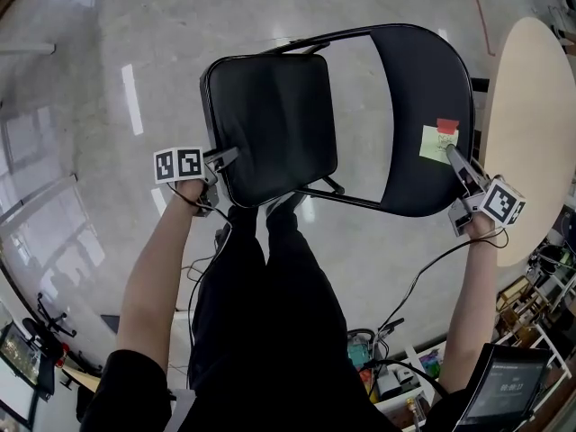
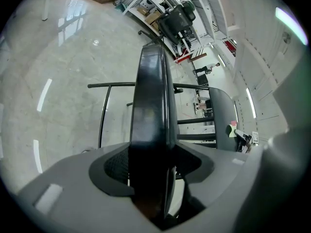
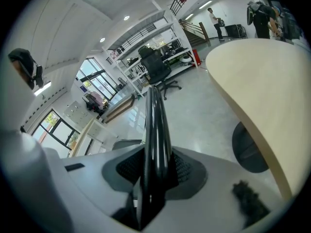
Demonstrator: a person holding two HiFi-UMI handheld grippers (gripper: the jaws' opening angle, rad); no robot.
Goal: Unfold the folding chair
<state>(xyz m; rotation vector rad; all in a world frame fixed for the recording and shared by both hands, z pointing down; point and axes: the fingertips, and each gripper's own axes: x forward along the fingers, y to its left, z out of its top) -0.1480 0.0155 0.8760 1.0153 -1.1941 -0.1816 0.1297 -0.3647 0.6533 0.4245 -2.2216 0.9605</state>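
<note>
- Black vinyl covered the folding chair point(image 1: 360, 106), which stood right in front of our legs point(image 1: 270, 268) over the polished grey floor point(image 1: 99, 88); we could not tell whether its feet touched that floor.
- In the head view its padded seat point(image 1: 270, 120) lay to the left and its backrest point(image 1: 423, 106) to the right. Floor showed through the gap between them, and thin black frame tubes point(image 1: 310, 41) joined the two at the top.
- The left gripper point(image 1: 220, 158) was closed on the near left edge of the seat. In the left gripper view the thick, dark seat edge filled the space between the jaws, and both pads pressed on it. The jaws were spread wide by the padding.
- The right gripper point(image 1: 454, 158) was clamped on the lower right edge of the backrest. In the right gripper view the thin, glossy panel edge ran up between the jaws, which were closed narrowly on it.
- A pale yellow-green sticky note point(image 1: 438, 142) sat on the backrest just beside the right gripper's tips, with a piece of red tape point(image 1: 447, 125) touching its top edge.
- A round, beige tabletop point(image 1: 531, 124) stood just right of the backrest; we could not tell whether they touched.
- Cables point(image 1: 423, 282) trailed from both grippers back along our forearms.
</note>
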